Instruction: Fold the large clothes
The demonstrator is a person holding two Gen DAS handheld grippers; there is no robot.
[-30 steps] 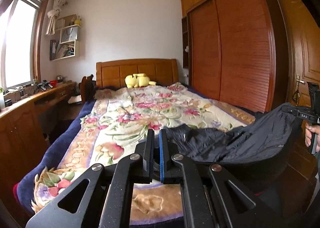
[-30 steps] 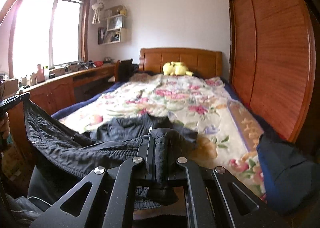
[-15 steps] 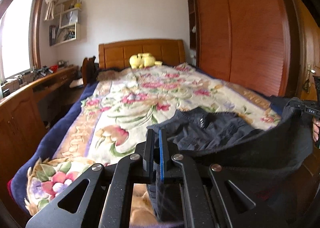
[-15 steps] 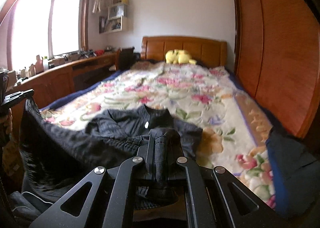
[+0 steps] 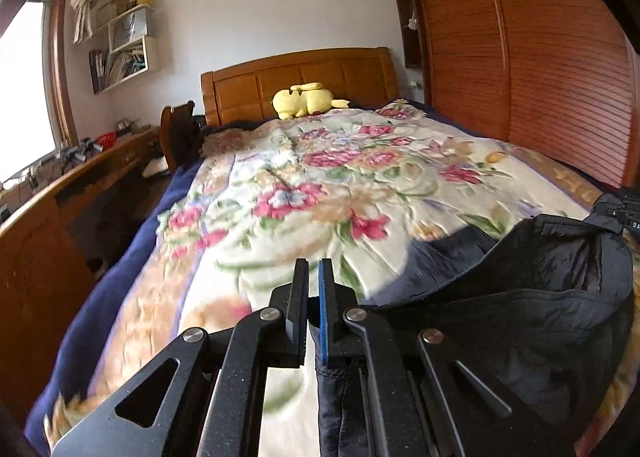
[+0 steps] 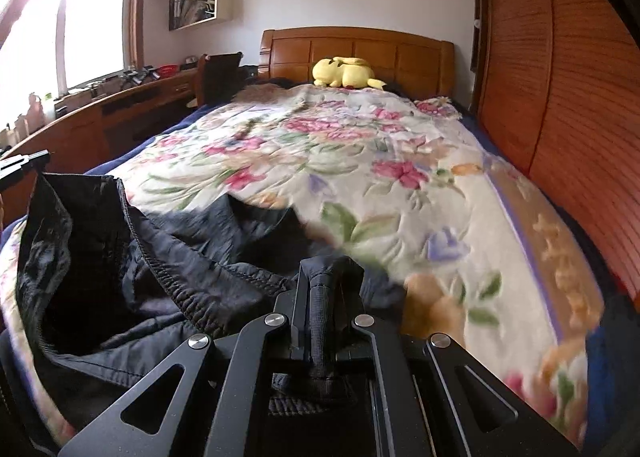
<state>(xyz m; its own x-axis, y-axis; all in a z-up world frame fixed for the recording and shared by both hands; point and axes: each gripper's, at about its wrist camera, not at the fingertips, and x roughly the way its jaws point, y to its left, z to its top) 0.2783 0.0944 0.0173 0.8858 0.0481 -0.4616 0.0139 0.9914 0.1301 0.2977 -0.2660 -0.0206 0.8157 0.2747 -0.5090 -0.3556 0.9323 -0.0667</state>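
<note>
**Dark jacket slung between two claws over the foot of the bed**

The left claw (image 5: 314, 281) is pressed together on a thin edge of the black jacket (image 5: 520, 297); the dark cloth runs down between its fingers, against the blue pad. The right claw (image 6: 326, 289) is likewise pinched shut on a ribbed band of the same jacket (image 6: 160, 257), which bunches up between its fingers.

Taking the flowered blanket (image 5: 340, 185) as the landmark, the jacket lies at its near end, at the foot of the bed (image 6: 420, 177), well away from the wooden headboard (image 5: 300, 77) and the yellow plush toy (image 5: 306, 99). Part of the cloth already rests on the blanket, while the rest sags loosely between the two grips with its inside open to view.

The relation that matters next is that the jacket's held edge runs crosswise over the blanket, from one claw to the other, with the body of the garment lying ahead of both claws, toward the headboard. From the left claw the cloth spreads to the right, and from the right claw it spreads to the left. Neither hand looks clearly nearer the blanket, so laying the garment flat probably needs both to go down together, keeping the edge taut so the slack middle does not fold under
</note>
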